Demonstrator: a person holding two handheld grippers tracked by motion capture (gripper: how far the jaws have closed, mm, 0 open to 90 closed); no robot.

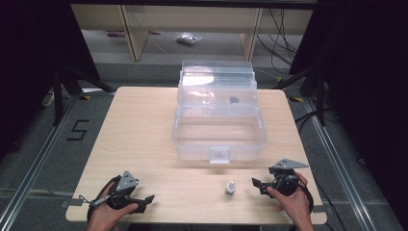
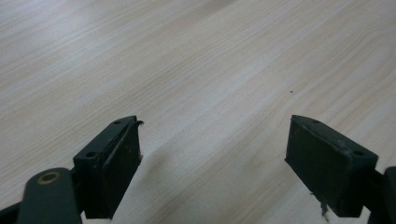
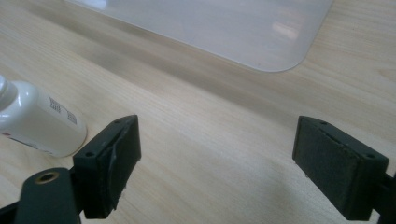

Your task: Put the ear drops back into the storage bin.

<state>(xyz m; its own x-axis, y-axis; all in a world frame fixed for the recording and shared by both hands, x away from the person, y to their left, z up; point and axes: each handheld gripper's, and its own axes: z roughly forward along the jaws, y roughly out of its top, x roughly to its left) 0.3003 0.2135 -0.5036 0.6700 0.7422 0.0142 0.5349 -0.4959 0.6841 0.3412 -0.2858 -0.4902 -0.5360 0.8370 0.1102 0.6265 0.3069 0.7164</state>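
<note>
Your hands sit at the near edge of the counter (image 1: 144, 139), each with a hand-held gripper: the left hand-held gripper (image 1: 150, 198) has its jaws wide over bare wood, and the right hand-held gripper (image 1: 255, 183) is wide too, nothing between its pads. Just left of the right one stands the small white bottle (image 1: 230, 187), upright, long axis vertical, cap up, apart from the jaws. Open wood lies between your two hands. Farther off, the clear plastic box (image 1: 219, 130) stands open at mid-counter, latch facing you
</note>
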